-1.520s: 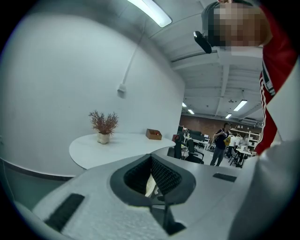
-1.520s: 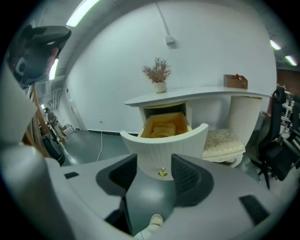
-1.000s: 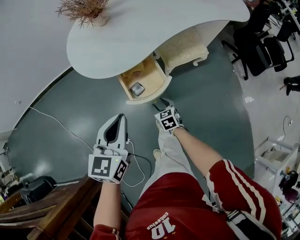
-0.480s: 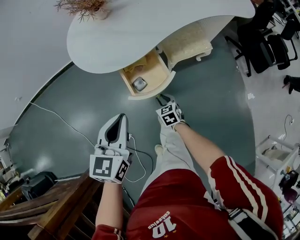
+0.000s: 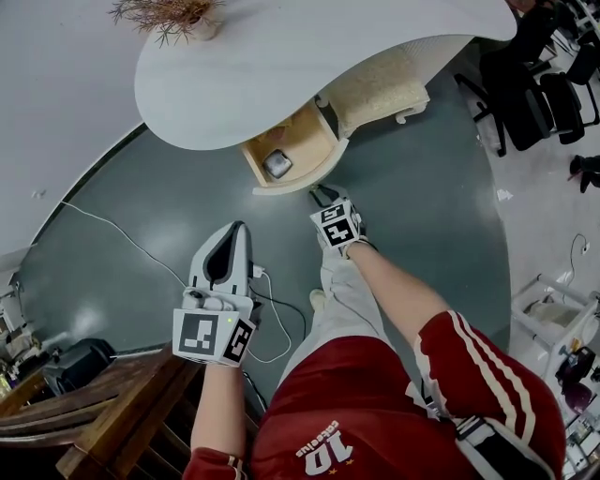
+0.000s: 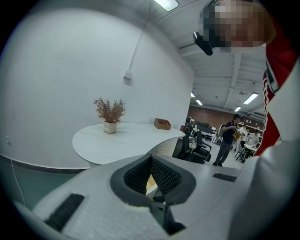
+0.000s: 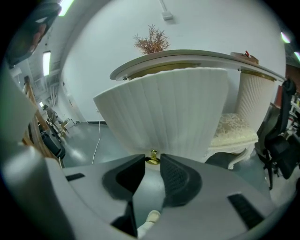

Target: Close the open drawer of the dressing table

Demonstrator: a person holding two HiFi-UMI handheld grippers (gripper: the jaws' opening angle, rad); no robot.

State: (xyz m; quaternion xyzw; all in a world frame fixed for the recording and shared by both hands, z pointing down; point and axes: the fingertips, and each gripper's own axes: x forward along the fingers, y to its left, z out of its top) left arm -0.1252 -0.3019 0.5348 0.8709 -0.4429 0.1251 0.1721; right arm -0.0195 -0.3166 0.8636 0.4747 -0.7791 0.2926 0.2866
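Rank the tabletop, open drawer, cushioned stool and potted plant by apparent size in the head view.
1. tabletop: by far the largest.
2. open drawer and cushioned stool: about alike, and the stool is partly hidden under the tabletop, so unranked.
3. potted plant: smallest, cut off by the frame's top edge.

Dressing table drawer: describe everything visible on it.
The drawer stands open, pulled out from under the white tabletop. Its front is a curved, ribbed white panel with a small brass knob low at the centre. The inside looks like pale wood. A small square grey item lies in it. The right gripper has just been closing its jaws, and its tips pinch the brass knob between them. Nothing else touches the drawer.
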